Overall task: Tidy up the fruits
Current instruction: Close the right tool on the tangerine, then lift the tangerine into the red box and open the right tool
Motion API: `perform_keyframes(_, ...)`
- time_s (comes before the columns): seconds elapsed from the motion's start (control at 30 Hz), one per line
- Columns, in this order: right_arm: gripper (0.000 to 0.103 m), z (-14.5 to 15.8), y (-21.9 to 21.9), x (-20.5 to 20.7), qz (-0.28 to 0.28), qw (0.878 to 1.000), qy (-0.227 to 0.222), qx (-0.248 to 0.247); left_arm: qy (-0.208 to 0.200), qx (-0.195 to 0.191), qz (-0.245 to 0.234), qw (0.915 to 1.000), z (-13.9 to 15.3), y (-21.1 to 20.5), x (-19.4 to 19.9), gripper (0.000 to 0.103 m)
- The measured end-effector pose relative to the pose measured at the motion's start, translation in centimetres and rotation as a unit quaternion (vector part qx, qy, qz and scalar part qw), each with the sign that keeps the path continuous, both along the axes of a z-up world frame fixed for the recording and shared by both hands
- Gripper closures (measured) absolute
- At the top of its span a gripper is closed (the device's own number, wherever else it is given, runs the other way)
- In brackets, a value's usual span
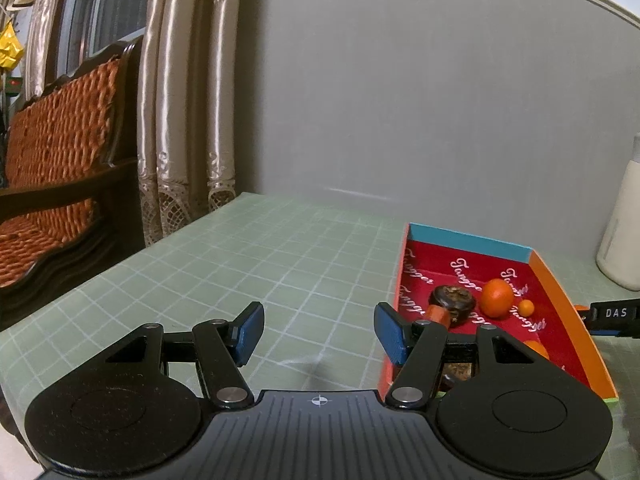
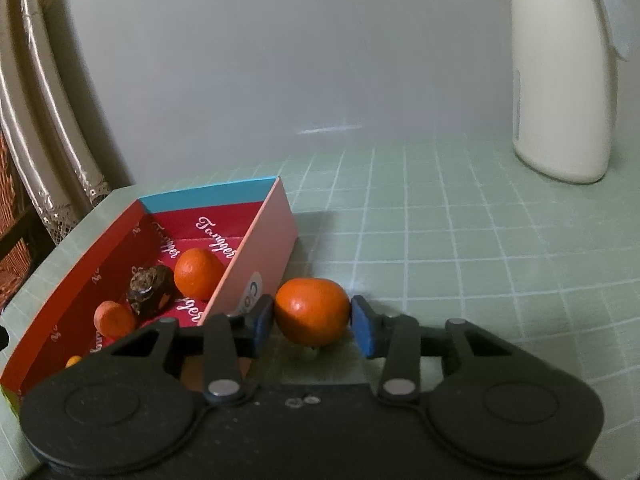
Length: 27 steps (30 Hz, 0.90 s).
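Note:
A red-lined box (image 1: 560, 280) (image 2: 264, 240) sits on the green grid mat. Inside lie a mandarin (image 1: 497, 297) (image 2: 198, 271), a dark mangosteen (image 1: 454, 302) (image 2: 150, 290), and smaller orange fruits (image 1: 526, 307) (image 2: 114, 319). My left gripper (image 1: 319, 330) is open and empty, just left of the box. My right gripper (image 2: 312, 322) is closed on another mandarin (image 2: 312, 314), just outside the box's right wall; both blue pads touch its sides. The right gripper's tip shows in the left wrist view (image 1: 612, 314).
A white bottle (image 2: 560, 76) (image 1: 622, 232) stands at the back right of the mat. A grey wall runs behind. Curtains (image 1: 180, 100) and a wooden bench with orange cushions (image 1: 56, 168) are off the table's left edge.

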State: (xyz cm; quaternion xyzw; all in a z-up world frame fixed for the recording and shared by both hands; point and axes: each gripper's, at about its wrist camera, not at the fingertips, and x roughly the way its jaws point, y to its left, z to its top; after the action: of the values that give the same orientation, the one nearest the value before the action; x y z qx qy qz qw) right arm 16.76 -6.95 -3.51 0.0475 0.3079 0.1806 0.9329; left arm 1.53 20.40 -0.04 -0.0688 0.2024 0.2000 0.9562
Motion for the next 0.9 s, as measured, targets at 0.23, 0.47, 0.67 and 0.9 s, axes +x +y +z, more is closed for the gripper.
perform_keyframes(0.23,0.063,1.2,-0.6,-1.5,0.001,1.0,-0.011,-0.009,0.0,-0.001,0.0,1.0,0.1,-0.6,0.0,0.042)
perform_keyframes(0.47,0.063,2.5,-1.0,-2.9,0.005,1.0,-0.027,-0.01,-0.006,0.002,-0.006,1.0,0.4,-1.7,-0.1,0.042)
perform_keyframes(0.67,0.063,4.2,-1.0,-4.5,0.014,0.999,-0.053,-0.004,-0.008,0.005,-0.003,1.0,0.8,-1.8,-0.4,0.042)
perform_keyframes(0.9,0.063,5.7,0.1,-5.9,0.031,0.997,-0.077,0.004,-0.01,0.01,0.001,0.9999,1.1,-1.4,-0.8,0.042)
